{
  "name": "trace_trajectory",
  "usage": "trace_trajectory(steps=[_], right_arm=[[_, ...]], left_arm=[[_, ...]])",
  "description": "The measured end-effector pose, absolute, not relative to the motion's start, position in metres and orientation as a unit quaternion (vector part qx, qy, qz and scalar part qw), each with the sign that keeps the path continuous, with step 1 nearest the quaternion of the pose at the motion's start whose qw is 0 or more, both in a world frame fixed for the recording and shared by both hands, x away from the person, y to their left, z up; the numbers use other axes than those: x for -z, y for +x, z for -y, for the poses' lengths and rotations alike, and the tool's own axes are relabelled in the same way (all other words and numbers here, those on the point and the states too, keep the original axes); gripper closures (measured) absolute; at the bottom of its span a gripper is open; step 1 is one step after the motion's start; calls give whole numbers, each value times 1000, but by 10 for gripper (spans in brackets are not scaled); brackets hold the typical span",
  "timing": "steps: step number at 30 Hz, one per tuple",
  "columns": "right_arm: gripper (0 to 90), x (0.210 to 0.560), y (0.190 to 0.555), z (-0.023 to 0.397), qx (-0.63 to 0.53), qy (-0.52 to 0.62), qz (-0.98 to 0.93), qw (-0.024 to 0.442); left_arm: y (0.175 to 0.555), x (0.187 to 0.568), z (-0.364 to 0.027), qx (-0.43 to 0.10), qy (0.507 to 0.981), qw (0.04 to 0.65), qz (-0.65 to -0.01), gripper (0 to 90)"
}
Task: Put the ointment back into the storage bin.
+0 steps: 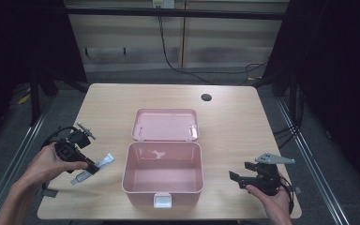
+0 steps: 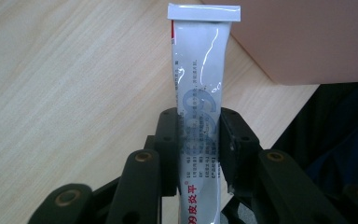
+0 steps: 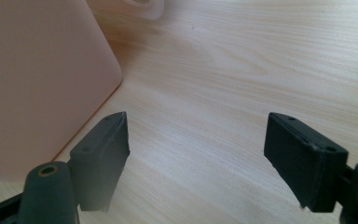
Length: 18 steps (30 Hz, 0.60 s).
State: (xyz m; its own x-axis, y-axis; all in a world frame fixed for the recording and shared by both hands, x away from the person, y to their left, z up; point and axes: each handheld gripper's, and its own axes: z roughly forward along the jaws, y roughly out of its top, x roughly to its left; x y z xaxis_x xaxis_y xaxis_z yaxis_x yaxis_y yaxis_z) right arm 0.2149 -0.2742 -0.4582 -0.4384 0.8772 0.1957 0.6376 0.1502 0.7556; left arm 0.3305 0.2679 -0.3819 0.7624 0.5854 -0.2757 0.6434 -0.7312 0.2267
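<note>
We see a pale wooden table (image 1: 234,126) with a pink plastic storage box (image 1: 163,172) at its middle, lid (image 1: 165,124) thrown back flat behind it and a white latch (image 1: 162,200) on its near wall; the inside looks bare.

To the left of the box, the left gripper (image 1: 93,167) is clamped on a white squeeze tube (image 1: 93,168), held above the table and just beside the box's left wall without touching it. In the left gripper view the tube (image 2: 200,107) stands straight up between the two black jaws, its flat crimped end at the top. The printing on it is small dark text we cannot read, a pale blue looping logo behind it, a red mark near the top left edge, and red Chinese characters low down that look like "皮炎平" (partly cut off by the frame).

To the right of the box, the right gripper (image 1: 242,176) rests low near the table's front edge, apart from the box. In the right gripper view its jaws are spread wide with bare wood between them, the box's pink wall (image 3: 37,79) at the left.
</note>
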Motion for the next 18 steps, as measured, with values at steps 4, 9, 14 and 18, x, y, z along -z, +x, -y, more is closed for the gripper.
trace_trajectory(steps=[4,9,14,18], right_arm=[[220,458,215,274,-407,509,-744,148],[219,458,215,274,-407,509,-744,148],[219,458,215,274,-407,507,-745,149],[220,458,215,274,-408,506,-745,149]], left_arm=[[330,376,-266,93,929,149,-325,708],[329,366,-266,83,930,157,-323,708],[329,355,-262,83,932,164,-314,709],[326,349,-257,80,934,164,-309,708]])
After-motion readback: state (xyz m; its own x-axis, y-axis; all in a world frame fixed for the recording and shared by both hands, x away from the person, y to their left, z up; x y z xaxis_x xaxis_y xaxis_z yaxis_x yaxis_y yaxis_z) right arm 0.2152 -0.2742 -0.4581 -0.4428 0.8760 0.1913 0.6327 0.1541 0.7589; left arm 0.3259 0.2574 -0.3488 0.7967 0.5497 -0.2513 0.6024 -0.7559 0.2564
